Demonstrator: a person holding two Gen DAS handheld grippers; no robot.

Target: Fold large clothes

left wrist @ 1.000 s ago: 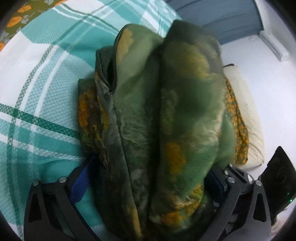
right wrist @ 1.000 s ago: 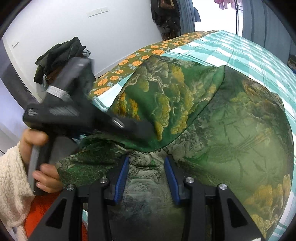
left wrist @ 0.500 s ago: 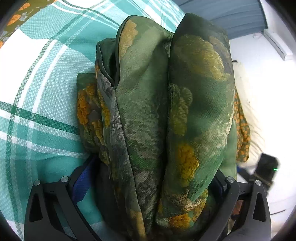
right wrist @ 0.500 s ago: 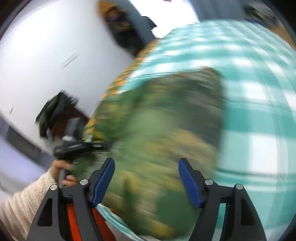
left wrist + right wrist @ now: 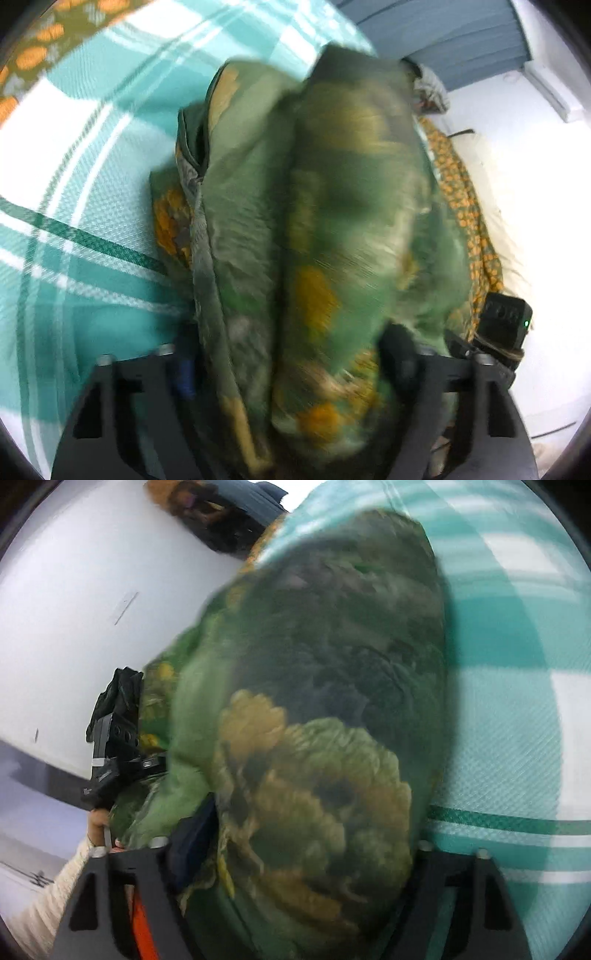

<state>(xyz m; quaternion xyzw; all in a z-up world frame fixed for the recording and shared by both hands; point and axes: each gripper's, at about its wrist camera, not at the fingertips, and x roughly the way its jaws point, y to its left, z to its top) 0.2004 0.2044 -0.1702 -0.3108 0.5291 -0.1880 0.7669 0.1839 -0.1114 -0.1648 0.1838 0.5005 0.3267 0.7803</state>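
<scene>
Left claw point(image 5: 291, 373) just closed, clamps green garment point(image 5: 314, 240); right claw point(image 5: 314, 849) too; only right view shows hand point(image 5: 96, 821).

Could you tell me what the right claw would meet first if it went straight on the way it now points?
The folded green garment: its bundle already fills the gap of the right claw, whose jaws have just been closing, so going on would press deeper into cloth, with the checked bedsheet probably beneath.

The left gripper point(image 5: 291, 363) jaws have just been closing, pinching the garment point(image 5: 314, 229) bundle between them. The right gripper point(image 5: 314, 853) has rolled and now straddles a thick fold, its jaws wider than a second ago.
</scene>
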